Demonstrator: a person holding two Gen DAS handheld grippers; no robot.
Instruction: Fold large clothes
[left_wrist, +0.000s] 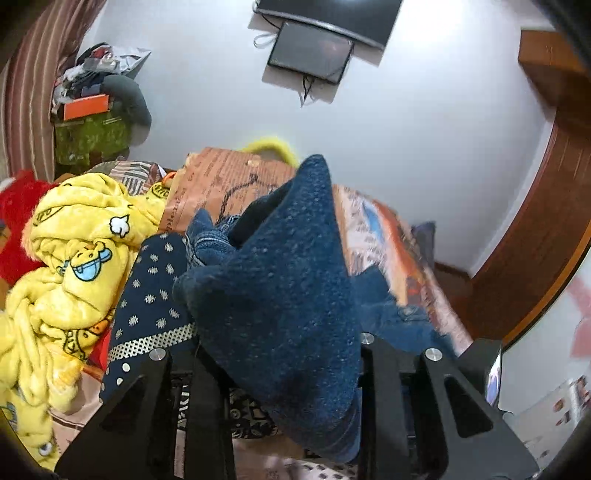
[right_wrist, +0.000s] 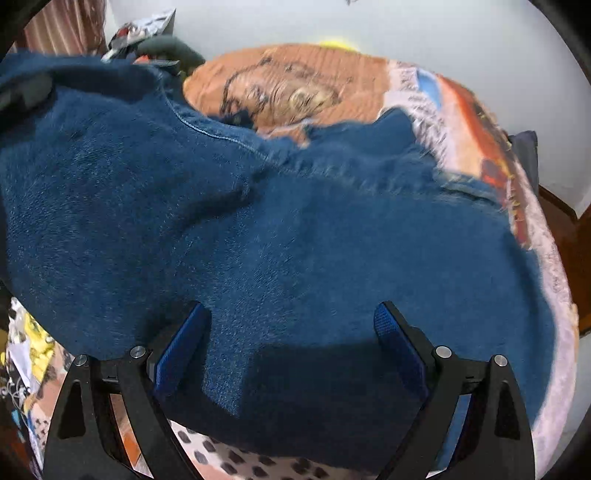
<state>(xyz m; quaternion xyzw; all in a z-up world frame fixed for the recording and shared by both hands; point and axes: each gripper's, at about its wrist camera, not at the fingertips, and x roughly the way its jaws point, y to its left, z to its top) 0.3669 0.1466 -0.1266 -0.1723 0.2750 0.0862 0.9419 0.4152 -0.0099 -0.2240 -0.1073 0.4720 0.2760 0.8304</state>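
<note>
My left gripper (left_wrist: 280, 354) pinches the blue fleece garment (right_wrist: 295, 236) up in a peak while my right gripper (right_wrist: 291, 332) gapes wide and empty over it (fabric rumpled, no neat fold showing), so I judge folding barely begun.

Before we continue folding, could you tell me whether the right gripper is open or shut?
Open: the right gripper's blue pads stand wide apart, over the blue fleece garment.
</note>
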